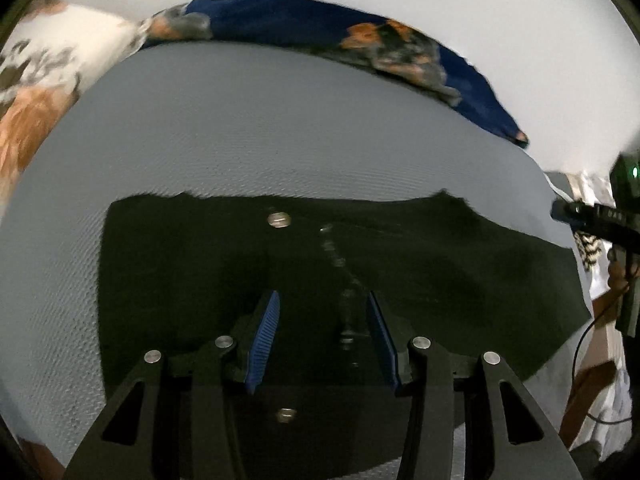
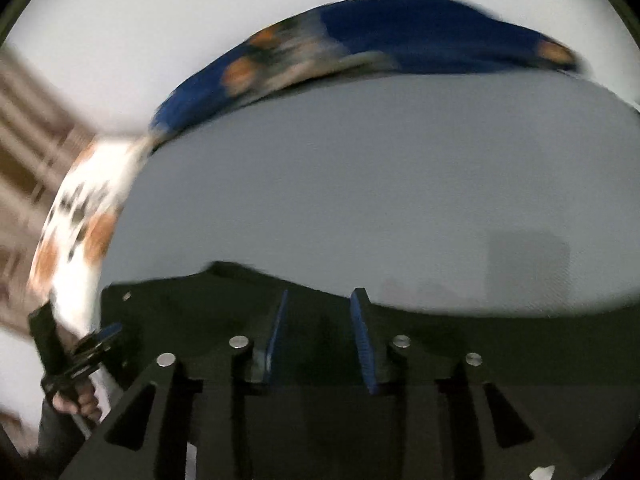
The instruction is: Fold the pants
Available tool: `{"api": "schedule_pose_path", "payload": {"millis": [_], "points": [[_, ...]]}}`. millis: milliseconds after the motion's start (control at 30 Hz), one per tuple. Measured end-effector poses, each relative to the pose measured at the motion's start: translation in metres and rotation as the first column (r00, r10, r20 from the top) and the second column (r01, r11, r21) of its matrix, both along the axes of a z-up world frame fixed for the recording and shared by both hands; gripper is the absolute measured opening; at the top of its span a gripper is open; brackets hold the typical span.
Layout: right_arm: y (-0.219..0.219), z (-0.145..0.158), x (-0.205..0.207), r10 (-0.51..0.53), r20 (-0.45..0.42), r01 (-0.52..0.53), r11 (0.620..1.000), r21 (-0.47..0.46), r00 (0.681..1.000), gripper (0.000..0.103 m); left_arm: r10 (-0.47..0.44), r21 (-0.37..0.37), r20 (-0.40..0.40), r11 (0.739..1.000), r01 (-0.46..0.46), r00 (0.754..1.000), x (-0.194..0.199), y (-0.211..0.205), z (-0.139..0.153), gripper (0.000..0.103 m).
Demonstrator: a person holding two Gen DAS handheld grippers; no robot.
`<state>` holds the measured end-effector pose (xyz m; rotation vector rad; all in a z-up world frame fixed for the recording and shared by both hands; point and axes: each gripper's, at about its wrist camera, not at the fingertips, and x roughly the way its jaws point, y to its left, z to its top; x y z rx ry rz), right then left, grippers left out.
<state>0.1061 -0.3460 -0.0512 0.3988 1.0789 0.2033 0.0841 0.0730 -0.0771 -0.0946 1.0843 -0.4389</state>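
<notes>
- My left gripper (image 1: pixel 323 300) hangs released, jaws apart, above the black pants (image 1: pixel 200 280).
- The pants lie flat on the grey surface (image 1: pixel 280 128).
- My right gripper (image 2: pixel 322 300), likewise released, hovers at their edge.

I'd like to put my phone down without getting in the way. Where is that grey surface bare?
The grey surface is bare in a wide band between the black pants and the blue patterned cloth along its far edge. The near part is crowded: the pants cover it, with both hand-held grippers over them.
</notes>
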Motion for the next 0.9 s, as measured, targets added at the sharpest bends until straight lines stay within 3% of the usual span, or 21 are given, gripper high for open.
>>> {"api": "schedule_pose_path", "payload": {"millis": [200, 400, 533, 567, 600, 733, 800, 900], "points": [[0.094, -0.019, 0.067, 0.269, -0.070, -0.270, 0.963, -0.007, 0.961, 0.037, -0.020, -0.018, -0.100, 1.000, 0.018, 0.995, -0.003, 0.016, -0.020, 0.045], [0.122, -0.054, 0.107, 0.379, -0.187, -0.374, 0.925, 0.062, 0.906, 0.038, 0.010, -0.098, -0.147, 0.995, -0.024, 0.989, -0.004, 0.033, -0.023, 0.038], [0.131, -0.064, 0.108, 0.437, -0.214, -0.430, 0.899, 0.081, 0.873, 0.036, 0.006, -0.098, -0.142, 0.995, -0.020, 0.990, -0.006, 0.036, -0.023, 0.038], [0.133, -0.064, 0.108, 0.442, -0.213, -0.436, 0.897, 0.078, 0.871, 0.019, 0.005, -0.095, -0.140, 0.995, -0.018, 0.990, -0.006, 0.036, -0.023, 0.038], [0.132, -0.062, 0.108, 0.442, -0.197, -0.436, 0.897, 0.075, 0.875, 0.009, 0.005, -0.096, -0.139, 0.995, -0.018, 0.990, -0.007, 0.036, -0.023, 0.038], [0.137, -0.049, 0.107, 0.420, -0.122, -0.420, 0.907, 0.021, 0.900, 0.009, 0.004, -0.097, -0.132, 0.995, -0.017, 0.991, -0.005, 0.033, -0.024, 0.038], [0.143, -0.062, 0.107, 0.394, -0.128, -0.401, 0.916, -0.031, 0.910, 0.008, 0.002, -0.090, -0.126, 0.996, -0.014, 0.992, -0.006, 0.031, -0.024, 0.038], [0.139, -0.068, 0.107, 0.354, -0.102, -0.358, 0.933, -0.022, 0.930, 0.008, -0.001, -0.074, -0.118, 0.997, -0.008, 0.993, -0.009, 0.030, -0.024, 0.038]]}}
